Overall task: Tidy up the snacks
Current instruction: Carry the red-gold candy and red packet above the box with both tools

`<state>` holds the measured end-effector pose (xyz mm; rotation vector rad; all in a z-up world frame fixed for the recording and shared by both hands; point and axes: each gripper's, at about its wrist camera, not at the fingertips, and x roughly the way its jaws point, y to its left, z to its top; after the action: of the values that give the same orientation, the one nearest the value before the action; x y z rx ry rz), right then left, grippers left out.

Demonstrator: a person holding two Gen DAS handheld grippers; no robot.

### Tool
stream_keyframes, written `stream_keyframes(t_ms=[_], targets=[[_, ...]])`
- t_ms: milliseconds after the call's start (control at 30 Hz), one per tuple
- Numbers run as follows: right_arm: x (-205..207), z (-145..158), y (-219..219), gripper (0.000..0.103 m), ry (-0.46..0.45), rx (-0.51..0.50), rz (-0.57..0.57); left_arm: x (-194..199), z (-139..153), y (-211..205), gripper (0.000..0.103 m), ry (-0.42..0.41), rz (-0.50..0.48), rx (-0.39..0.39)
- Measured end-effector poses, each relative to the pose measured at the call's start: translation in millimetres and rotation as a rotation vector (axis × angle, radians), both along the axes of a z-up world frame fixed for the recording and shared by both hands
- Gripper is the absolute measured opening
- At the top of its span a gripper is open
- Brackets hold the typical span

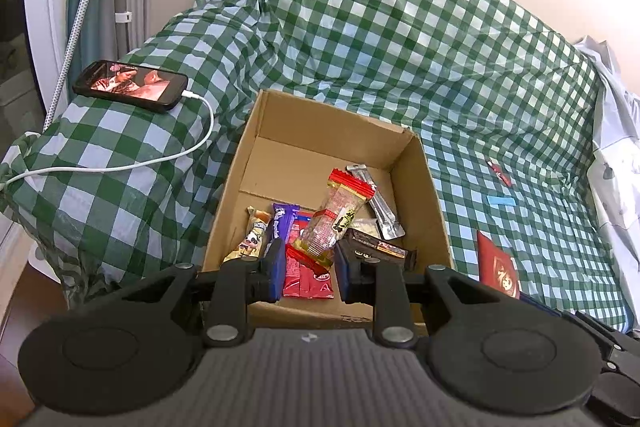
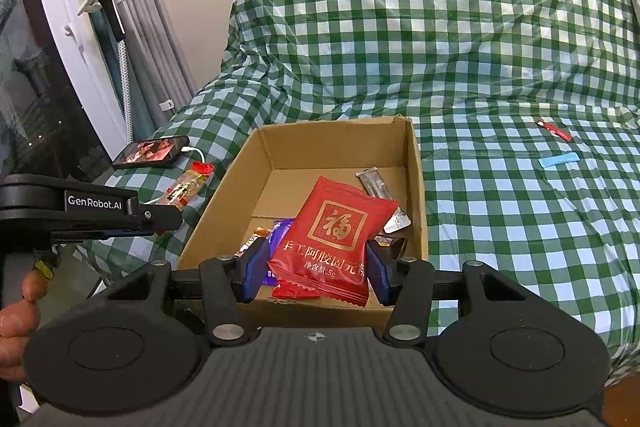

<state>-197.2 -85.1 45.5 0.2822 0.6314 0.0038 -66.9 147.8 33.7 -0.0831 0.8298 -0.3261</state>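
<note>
box (image 1: 428, 195): cardboard, open, on checked cloth (image 1: 400, 47), snacks inside
left gripper (image 1: 306, 269): clamped on clear candy pack (image 1: 336, 219), above box
right gripper (image 2: 316, 273): clamped on red packet (image 2: 336, 239), over box near edge
phone (image 1: 130, 85): left of box, charging

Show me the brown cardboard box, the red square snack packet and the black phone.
Brown cardboard box (image 2: 416, 187), right wrist view, right wall.
Red square snack packet (image 2: 336, 239), right wrist view, printed front.
Black phone (image 1: 130, 85), left wrist view, lit screen.
</note>
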Motion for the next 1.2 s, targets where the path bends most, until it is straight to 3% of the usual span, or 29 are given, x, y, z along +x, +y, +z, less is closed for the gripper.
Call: stream_keyframes(t_ms=[1200], targets=[[45,-19,-16,0.054,0.083,0.006,0.006,43,-29,-21,0.028,0.077,0.003,0.036]])
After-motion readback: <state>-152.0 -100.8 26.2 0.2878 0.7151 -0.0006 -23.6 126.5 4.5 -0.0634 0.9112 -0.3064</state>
